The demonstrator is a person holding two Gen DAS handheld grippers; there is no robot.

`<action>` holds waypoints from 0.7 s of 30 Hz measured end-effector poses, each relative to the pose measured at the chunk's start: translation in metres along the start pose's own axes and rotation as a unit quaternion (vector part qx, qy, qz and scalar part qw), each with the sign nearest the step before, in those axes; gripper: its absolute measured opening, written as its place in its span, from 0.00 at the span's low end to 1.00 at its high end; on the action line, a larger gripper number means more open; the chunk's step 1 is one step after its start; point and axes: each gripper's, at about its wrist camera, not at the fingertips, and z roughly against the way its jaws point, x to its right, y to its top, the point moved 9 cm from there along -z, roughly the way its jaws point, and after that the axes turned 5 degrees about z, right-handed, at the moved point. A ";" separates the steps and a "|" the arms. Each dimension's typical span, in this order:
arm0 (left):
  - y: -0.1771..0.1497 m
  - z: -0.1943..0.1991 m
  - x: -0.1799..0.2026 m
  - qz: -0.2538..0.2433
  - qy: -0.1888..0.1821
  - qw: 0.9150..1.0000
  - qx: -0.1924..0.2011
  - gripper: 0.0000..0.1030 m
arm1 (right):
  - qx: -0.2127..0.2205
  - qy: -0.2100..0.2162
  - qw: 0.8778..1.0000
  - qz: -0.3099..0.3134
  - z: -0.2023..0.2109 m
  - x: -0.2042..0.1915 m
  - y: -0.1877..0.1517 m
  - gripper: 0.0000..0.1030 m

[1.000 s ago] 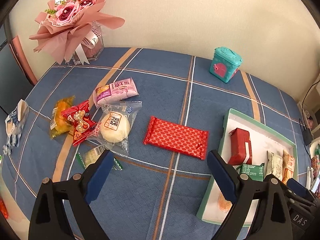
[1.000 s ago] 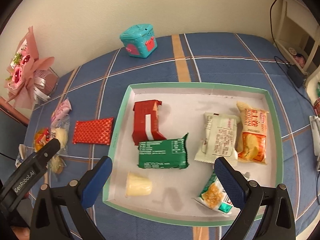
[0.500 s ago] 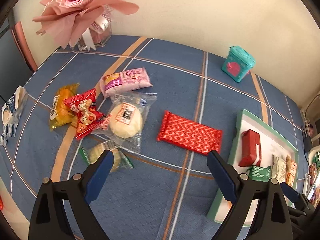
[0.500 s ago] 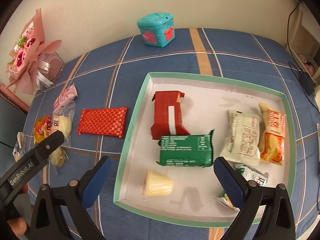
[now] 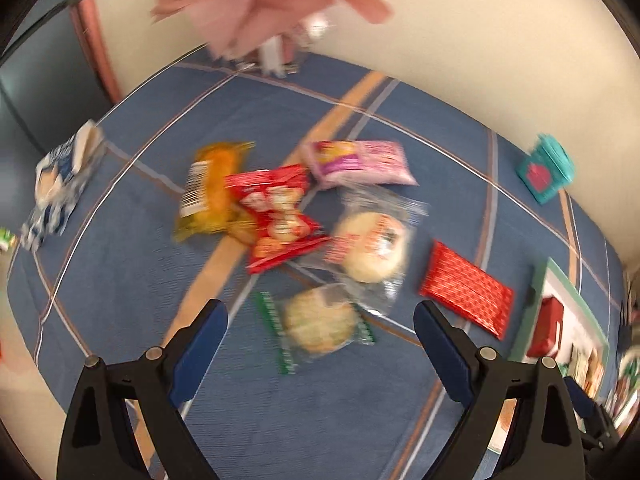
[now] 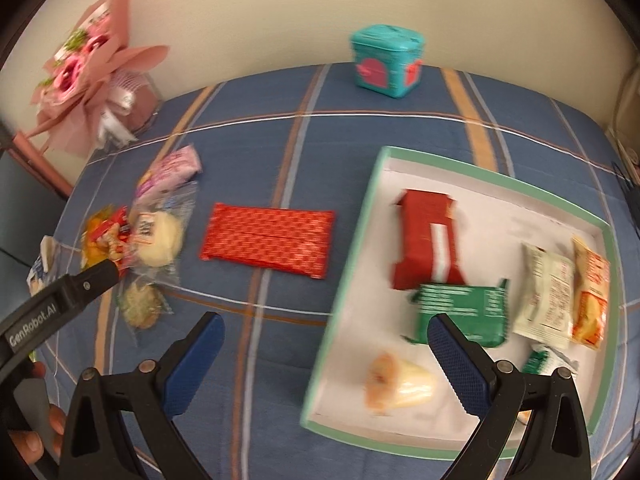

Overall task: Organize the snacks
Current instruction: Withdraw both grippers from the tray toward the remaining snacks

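Wide open and empty, the left gripper (image 5: 320, 322) hung over the round pale biscuit in its clear green-edged wrapper (image 5: 318, 326), lying crosswise at lower centre of its frame, nearer than the right gripper (image 6: 326, 338).

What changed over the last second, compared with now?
Both tongs swung left and neither took hold of anything. The left tongs, jaws open, now frame the green-edged cracker pack instead of the red bar. The right tongs, also open, moved off the tray toward the bar. No snack has shifted.
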 end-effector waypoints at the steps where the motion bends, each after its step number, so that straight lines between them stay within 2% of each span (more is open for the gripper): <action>1: 0.002 -0.001 -0.008 0.011 0.000 1.000 -0.002 0.92 | -0.002 0.006 1.000 0.002 -0.002 -0.006 0.001 0.99; 9: -0.006 -0.028 -0.031 0.070 -0.019 0.996 -0.050 0.92 | -0.017 0.031 0.998 0.043 -0.015 -0.028 0.016 0.99; 17: -0.007 -0.047 -0.022 0.069 -0.019 0.995 -0.068 0.92 | -0.051 0.037 0.996 0.066 -0.047 -0.023 0.050 0.99; 21: -0.004 -0.059 -0.018 0.069 -0.016 0.995 -0.076 0.92 | -0.073 0.052 0.993 0.080 -0.071 -0.027 0.062 0.96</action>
